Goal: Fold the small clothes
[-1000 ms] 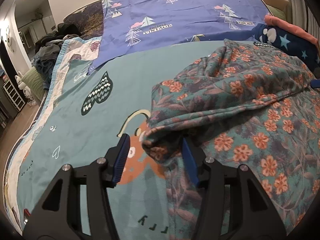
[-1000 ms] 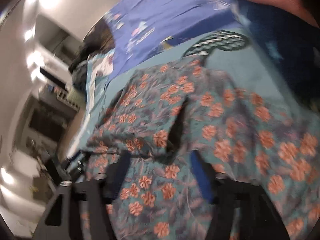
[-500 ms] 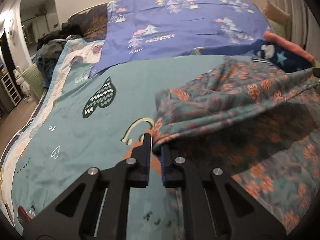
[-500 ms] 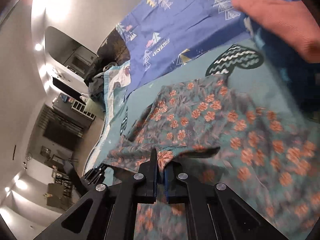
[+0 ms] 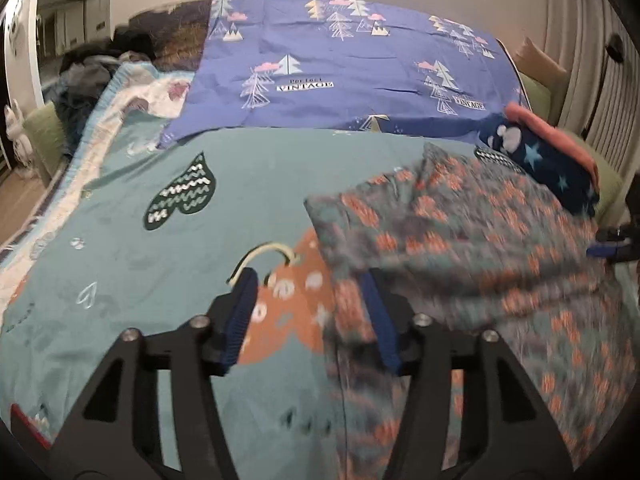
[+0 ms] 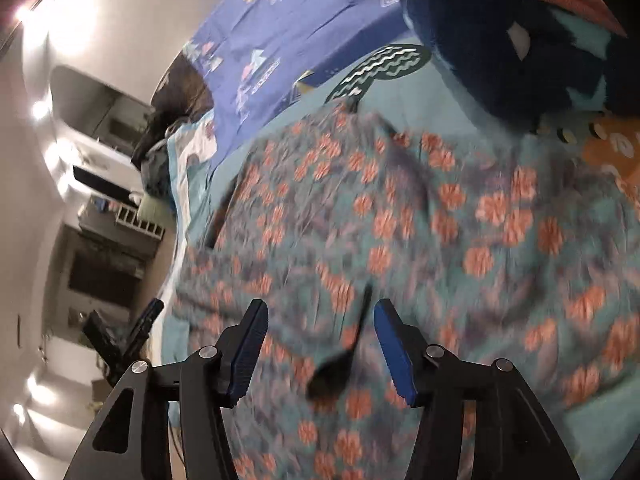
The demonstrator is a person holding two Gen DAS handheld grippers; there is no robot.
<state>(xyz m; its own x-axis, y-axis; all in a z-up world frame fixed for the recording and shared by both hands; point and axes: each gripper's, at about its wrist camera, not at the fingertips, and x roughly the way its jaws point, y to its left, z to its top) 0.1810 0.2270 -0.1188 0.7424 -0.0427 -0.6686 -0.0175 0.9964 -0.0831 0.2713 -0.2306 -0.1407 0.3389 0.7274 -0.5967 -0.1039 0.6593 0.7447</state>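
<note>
A teal garment with orange flowers [image 5: 460,240] lies on the teal printed bedcover [image 5: 168,272], its upper layer doubled over the lower one. My left gripper [image 5: 310,316] hovers at its left edge, jaws opening. The garment's edge lies under the right pad, and nothing is pinched. In the right wrist view the same floral garment [image 6: 420,232] fills the middle. My right gripper [image 6: 320,348] stands over it with jaws opening and only a loose dark fold of cloth between the pads. Each gripper shows in the other's view: the right gripper [image 5: 612,244] and the left gripper [image 6: 124,340].
A blue tree-print sheet [image 5: 340,72] covers the far half of the bed. A navy star-print garment [image 5: 560,168] with a coral one [image 5: 560,136] on top sits at the right edge. Dark clothes [image 5: 92,72] are piled at the far left, beside a green pillow [image 5: 44,136].
Both grippers went from open around the garment's edge to shut on it, then opened and let it go. The lifted layer now lies over the lower one.
</note>
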